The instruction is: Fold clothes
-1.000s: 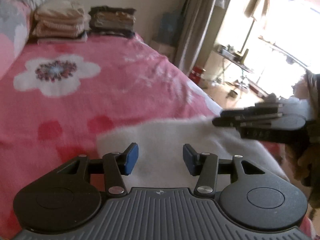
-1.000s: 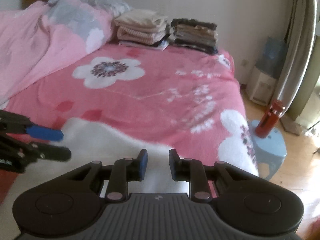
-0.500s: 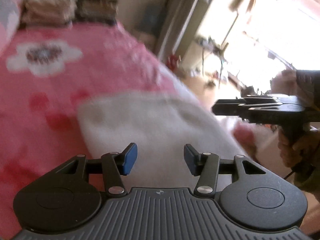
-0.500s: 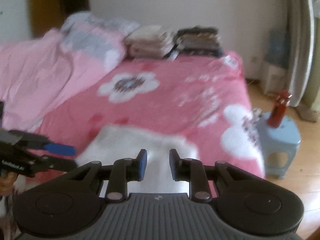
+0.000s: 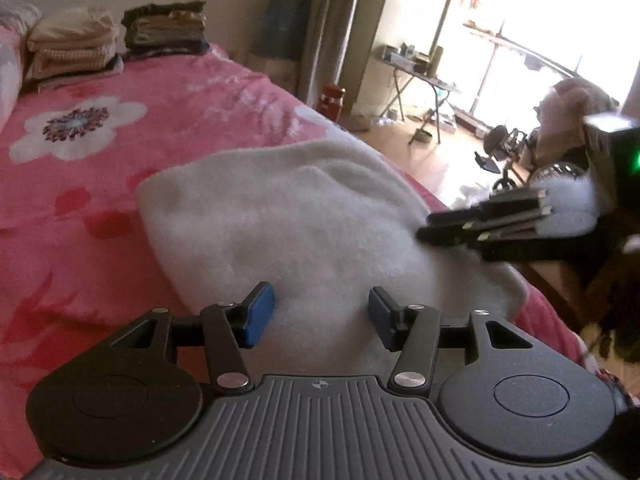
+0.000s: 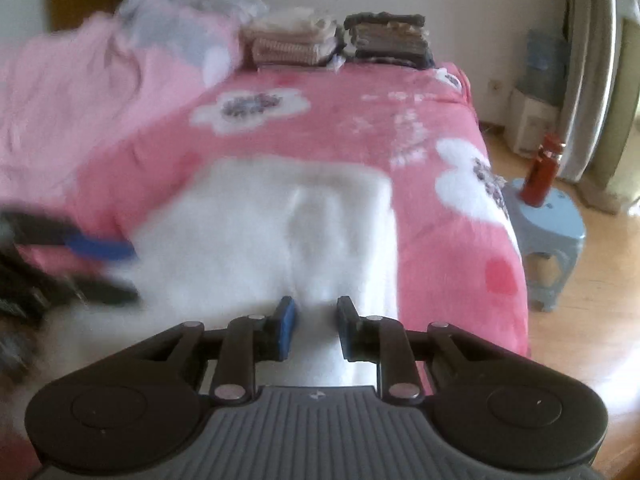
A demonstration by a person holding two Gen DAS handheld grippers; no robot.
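Left hand-held gripper [image 5: 321, 312]: jaws half apart, having just opened a little further, nothing between them; swung across the white fleece garment [image 5: 280, 216]. Right hand-held gripper [image 6: 313, 328]: jaws narrow, empty, likewise shifted sideways. Garment lies released, folded flat on the pink bed [image 6: 420, 128]; this fold looks complete. Folded stacks [image 6: 336, 40] beyond.

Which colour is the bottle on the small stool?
Red bottle, on the light blue stool; right wrist view.

We counted two folded stacks [image 6: 292, 42] [image 6: 386, 40], one white garment [image 6: 256, 236], one stool [image 6: 546, 220], one red bottle [image 6: 542, 176].
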